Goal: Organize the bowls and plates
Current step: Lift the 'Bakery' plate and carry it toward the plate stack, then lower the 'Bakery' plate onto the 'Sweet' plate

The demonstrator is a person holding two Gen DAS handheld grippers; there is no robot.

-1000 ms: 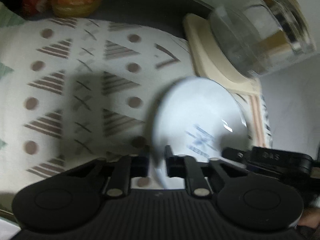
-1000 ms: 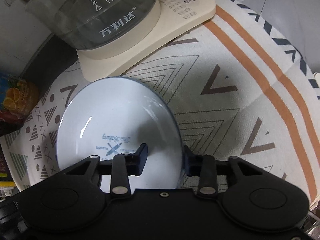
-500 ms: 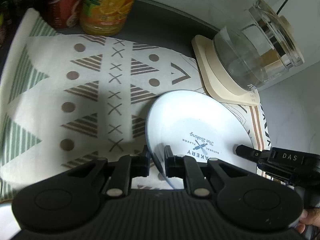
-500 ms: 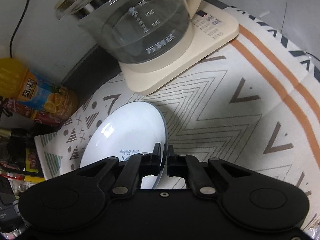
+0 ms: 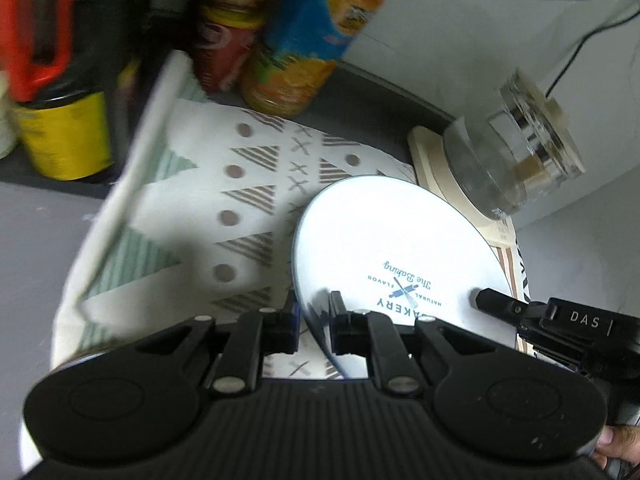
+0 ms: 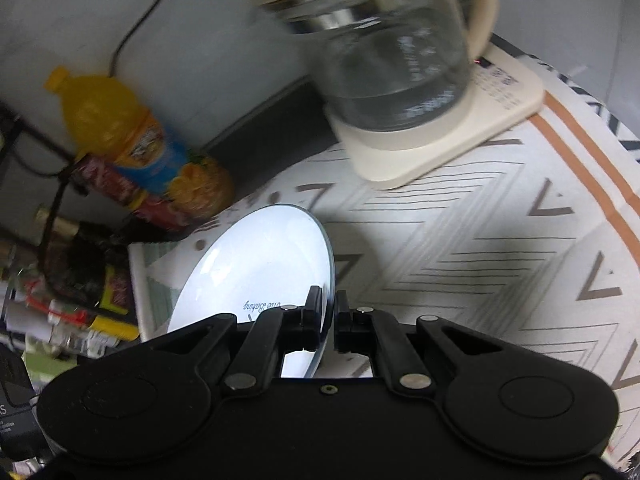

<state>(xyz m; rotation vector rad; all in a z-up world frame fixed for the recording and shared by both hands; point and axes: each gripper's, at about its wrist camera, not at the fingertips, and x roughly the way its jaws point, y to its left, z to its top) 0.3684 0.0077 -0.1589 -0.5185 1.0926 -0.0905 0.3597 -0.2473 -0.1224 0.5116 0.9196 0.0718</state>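
A white plate (image 5: pixel 384 240) with a thin blue rim and blue "Bakery" print is held in the air over the patterned cloth. My left gripper (image 5: pixel 313 312) is shut on its near left rim. My right gripper (image 6: pixel 328 312) is shut on the opposite rim of the plate (image 6: pixel 256 264); its black finger shows at the right of the left wrist view (image 5: pixel 504 304). The plate tilts and sits well above the cloth.
A glass kettle (image 6: pixel 392 52) on a cream base (image 6: pixel 440 136) stands at the back right. An orange juice bottle (image 6: pixel 132 140), a red can (image 5: pixel 224 32) and a yellow-labelled bottle (image 5: pixel 64 136) crowd the back left. The patterned tablecloth (image 5: pixel 248 200) covers the table.
Both grippers have lifted the plate higher above the cloth and pulled back from the kettle. The right gripper closed on the rim a second ago.
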